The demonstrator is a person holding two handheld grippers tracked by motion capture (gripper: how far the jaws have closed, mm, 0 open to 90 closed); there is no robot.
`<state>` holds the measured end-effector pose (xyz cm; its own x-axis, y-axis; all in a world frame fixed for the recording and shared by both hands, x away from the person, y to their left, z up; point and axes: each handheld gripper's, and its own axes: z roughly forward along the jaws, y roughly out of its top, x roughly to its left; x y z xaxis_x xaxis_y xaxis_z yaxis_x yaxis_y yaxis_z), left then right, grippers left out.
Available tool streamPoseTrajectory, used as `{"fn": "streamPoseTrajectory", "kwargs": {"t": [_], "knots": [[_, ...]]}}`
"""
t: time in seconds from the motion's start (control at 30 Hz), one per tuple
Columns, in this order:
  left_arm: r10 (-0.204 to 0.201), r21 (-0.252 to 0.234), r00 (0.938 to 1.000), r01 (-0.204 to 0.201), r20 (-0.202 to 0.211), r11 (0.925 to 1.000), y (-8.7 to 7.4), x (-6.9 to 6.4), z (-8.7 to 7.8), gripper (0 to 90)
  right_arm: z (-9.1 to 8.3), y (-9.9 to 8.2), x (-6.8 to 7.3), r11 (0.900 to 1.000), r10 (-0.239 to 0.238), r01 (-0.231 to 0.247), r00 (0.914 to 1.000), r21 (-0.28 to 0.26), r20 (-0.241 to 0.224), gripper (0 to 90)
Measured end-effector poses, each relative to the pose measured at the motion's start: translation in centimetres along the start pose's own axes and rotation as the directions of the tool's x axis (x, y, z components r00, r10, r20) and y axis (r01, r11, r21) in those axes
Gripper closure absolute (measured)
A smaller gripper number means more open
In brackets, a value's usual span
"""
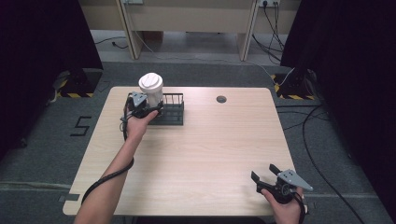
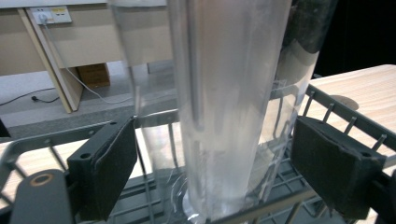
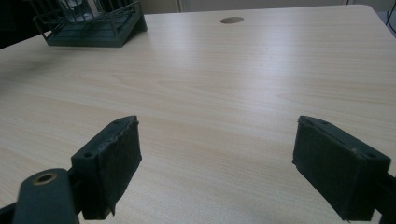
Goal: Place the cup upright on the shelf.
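Observation:
A tall translucent cup (image 1: 151, 88) with a white lid stands upright in the left end of a dark wire rack (image 1: 173, 112) at the back left of the table. My left gripper (image 1: 154, 108) is at the cup's lower part. In the left gripper view the cup (image 2: 229, 93) rises between the two pads, with a gap on each side, so the left gripper (image 2: 224, 163) is open around it; the rack's rim (image 2: 341, 109) runs behind. My right gripper (image 1: 264, 172) rests near the front right edge, open and holding nothing (image 3: 217, 163).
The light wooden table (image 1: 210, 149) has a round cable hole (image 1: 221, 99) near its back edge. In the right gripper view the rack (image 3: 93, 28) lies far off at the top left. Cables run over the floor on the right, and black curtains flank both sides.

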<state>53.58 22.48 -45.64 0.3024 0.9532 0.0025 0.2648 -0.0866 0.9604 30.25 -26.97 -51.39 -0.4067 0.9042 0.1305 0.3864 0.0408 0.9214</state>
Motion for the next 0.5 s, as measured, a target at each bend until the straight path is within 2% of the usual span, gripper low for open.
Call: {"fn": "streamPoseTrajectory", "kwargs": {"t": [0.5], "knots": [[0.021,-0.024,0.9998,-0.021,0.006,0.9995,-0.4,0.6,-2.5,14.5,0.0,0.0,0.0,1.0,-0.004,0.004,1.0,0.001,0.001,15.7]]}}
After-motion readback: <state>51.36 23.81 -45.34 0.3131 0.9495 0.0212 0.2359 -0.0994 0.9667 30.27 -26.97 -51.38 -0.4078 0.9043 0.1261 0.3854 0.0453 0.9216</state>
